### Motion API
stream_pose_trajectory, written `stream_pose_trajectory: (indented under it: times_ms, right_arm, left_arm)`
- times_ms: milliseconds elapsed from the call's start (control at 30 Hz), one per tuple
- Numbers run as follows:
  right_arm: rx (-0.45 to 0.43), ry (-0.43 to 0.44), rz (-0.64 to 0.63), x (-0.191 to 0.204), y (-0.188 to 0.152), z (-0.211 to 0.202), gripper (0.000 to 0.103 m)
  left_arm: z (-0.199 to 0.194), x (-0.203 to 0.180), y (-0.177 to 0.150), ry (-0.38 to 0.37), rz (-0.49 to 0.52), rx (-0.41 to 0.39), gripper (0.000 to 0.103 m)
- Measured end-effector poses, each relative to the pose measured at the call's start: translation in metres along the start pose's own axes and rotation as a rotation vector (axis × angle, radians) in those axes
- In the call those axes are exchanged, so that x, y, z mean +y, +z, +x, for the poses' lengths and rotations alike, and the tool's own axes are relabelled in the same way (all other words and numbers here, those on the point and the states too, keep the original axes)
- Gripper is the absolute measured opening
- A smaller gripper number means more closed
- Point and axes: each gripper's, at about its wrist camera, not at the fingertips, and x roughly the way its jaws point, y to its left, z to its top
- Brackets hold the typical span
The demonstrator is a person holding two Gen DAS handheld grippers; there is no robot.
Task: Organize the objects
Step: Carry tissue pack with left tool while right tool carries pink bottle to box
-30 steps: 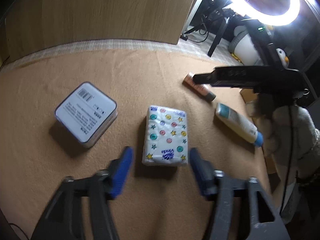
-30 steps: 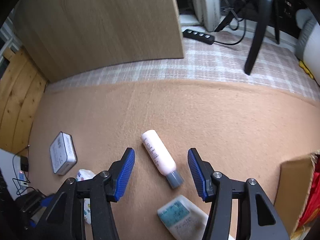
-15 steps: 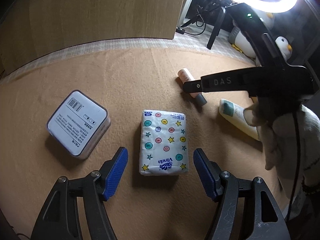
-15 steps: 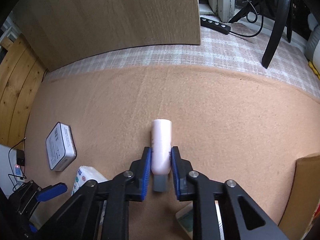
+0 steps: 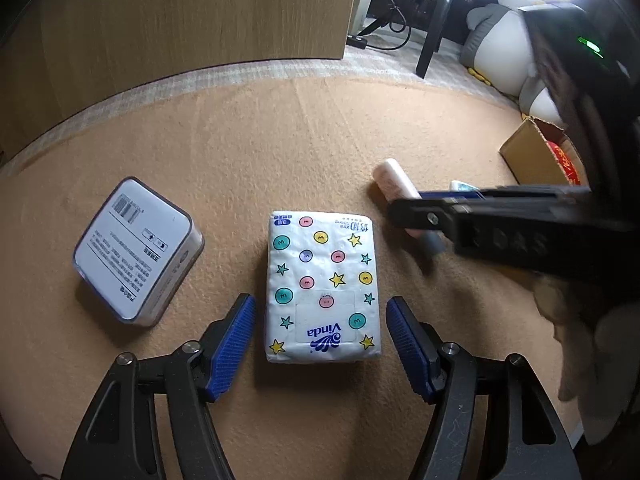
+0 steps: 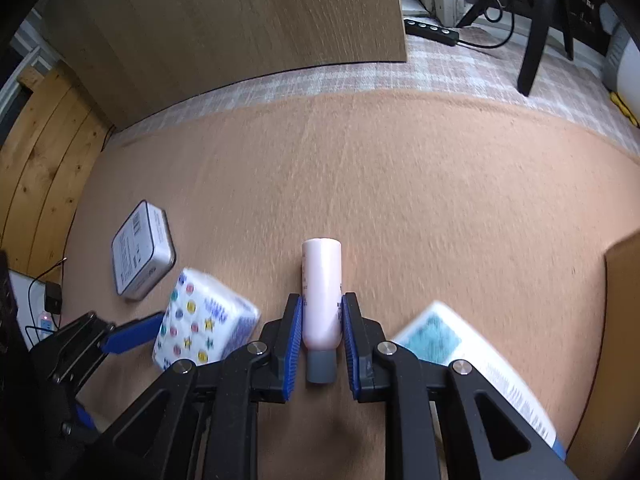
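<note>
A white tissue pack (image 5: 322, 284) with coloured dots and stars lies flat on the tan blanket (image 5: 280, 140). My left gripper (image 5: 320, 301) straddles its near end. The jaws are closing, and a narrow gap still shows on each side of the pack. My right gripper (image 6: 322, 300) is shut on a pale pink bottle (image 6: 322, 280), whose grey cap (image 6: 320, 368) points back toward the camera. In the left wrist view the pink bottle (image 5: 394, 178) lies to the right of the pack, partly hidden by the right gripper's dark body.
A white square box (image 5: 136, 248) with printed text lies left of the pack. A white tube with a teal label (image 6: 460, 344) lies just right of the right gripper. An open cardboard box (image 5: 532, 156) stands at the right. A wooden board (image 5: 180, 12) closes off the back.
My right gripper went from open around the pink bottle to shut on it, and the bottle now points straight away. My left gripper came down closer over the tissue pack.
</note>
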Motion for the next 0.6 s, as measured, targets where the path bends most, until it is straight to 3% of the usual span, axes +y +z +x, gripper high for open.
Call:
stream_pose_trajectory:
  times_ms: [67,333,600]
  right_arm:
    - [-0.005,-0.008,-0.009,0.001,-0.006,-0.003,0.018]
    - [-0.039,0.034,0.039,-0.001,-0.034,-0.023,0.018]
    - [-0.133,0.064,0.074,-0.013,-0.064,-0.077,0.018]
  left_arm:
    - [0.003,0.002,-0.001,0.004,-0.008,0.004,0.057]
    - [-0.002,0.003,-0.009,-0.011,-0.042,-0.026,0.056]
    - [-0.022,-0.009,-0.011,-0.035,-0.05,-0.071,0.055]
